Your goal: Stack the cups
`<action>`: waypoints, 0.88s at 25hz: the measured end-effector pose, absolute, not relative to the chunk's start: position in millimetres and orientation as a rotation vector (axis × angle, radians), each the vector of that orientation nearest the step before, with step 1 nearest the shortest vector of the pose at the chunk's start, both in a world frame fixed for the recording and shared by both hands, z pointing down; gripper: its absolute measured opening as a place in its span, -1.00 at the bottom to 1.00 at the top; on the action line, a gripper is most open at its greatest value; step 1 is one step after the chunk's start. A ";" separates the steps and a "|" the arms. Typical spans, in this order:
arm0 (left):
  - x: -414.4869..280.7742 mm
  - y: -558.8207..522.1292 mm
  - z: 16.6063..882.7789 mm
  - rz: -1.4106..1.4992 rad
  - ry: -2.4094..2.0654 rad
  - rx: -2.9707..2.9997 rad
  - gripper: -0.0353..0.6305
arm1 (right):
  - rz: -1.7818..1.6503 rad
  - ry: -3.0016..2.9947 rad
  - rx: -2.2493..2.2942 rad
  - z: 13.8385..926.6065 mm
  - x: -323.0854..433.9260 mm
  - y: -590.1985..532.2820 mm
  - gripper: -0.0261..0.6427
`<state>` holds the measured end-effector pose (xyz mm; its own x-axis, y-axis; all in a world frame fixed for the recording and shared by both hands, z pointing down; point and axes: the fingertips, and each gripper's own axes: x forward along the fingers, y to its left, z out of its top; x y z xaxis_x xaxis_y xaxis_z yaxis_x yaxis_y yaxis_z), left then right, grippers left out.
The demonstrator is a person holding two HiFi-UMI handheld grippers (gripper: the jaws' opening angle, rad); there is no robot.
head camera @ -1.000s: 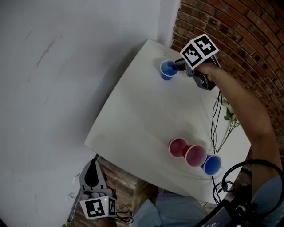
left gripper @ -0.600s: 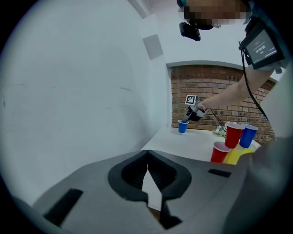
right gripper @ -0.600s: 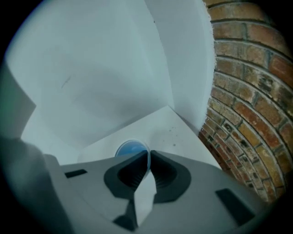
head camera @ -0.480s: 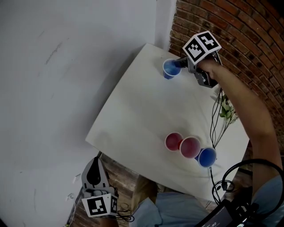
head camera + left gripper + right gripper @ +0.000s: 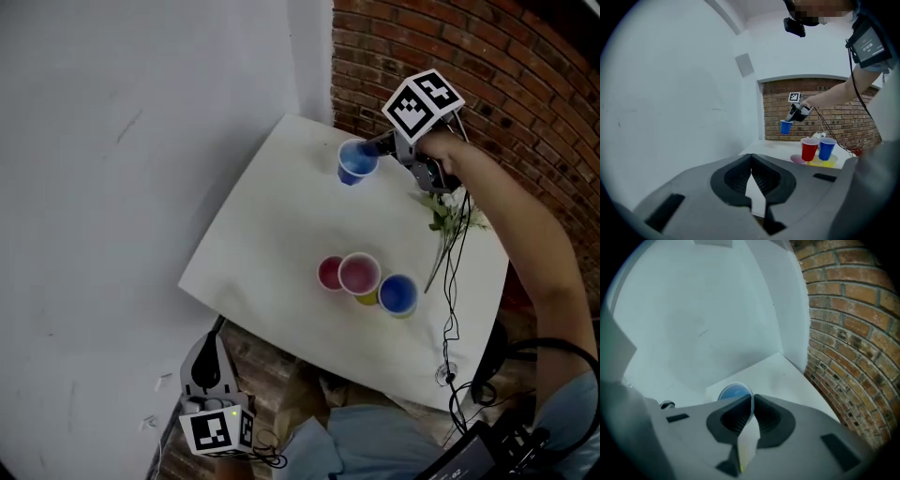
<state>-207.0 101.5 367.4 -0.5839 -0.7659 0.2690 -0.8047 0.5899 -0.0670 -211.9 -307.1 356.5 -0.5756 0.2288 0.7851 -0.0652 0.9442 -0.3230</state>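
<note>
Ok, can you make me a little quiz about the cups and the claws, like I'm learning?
1. True or false: the right claw is holding a red cup.
2. Where is the blue cup nearest the brick wall? A) standing on the table B) up in the air above the table C) inside another cup
3. Fill in: the left claw holds ____.
Key: 1 false: its jaws have just been closing and pinch the blue cup's rim. 2 B. 3 nothing; its jaws are together.
</note>
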 end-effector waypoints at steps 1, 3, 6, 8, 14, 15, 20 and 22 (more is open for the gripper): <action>-199.1 102.5 363.5 0.265 -2.609 1.316 -0.87 | 0.396 -2.151 -0.126 350.9 -201.8 -300.3 -0.84; -183.6 104.0 356.4 0.257 -2.614 1.337 -0.87 | 0.393 -2.153 -0.153 338.9 -183.5 -285.4 -0.84; -162.5 107.9 350.6 0.257 -2.612 1.367 -0.87 | 0.398 -2.158 -0.201 322.8 -159.4 -260.1 -0.84; -152.4 111.3 348.9 0.254 -2.608 1.390 -0.87 | 0.397 -2.161 -0.222 313.4 -145.1 -244.3 -0.84; -122.8 124.7 343.4 0.247 -2.584 1.483 -0.87 | 0.400 -2.171 -0.225 292.0 -103.6 -207.5 -0.84; -117.9 128.8 342.1 0.249 -2.580 1.496 -0.87 | 0.403 -2.172 -0.219 290.5 -96.8 -202.2 -0.84; -99.6 158.0 343.2 0.240 -2.565 1.533 -0.87 | 0.424 -2.166 -0.179 291.2 -65.0 -176.5 -0.84; -94.0 168.0 344.6 0.237 -2.561 1.537 -0.87 | 0.431 -2.158 -0.168 293.5 -55.3 -168.4 -0.84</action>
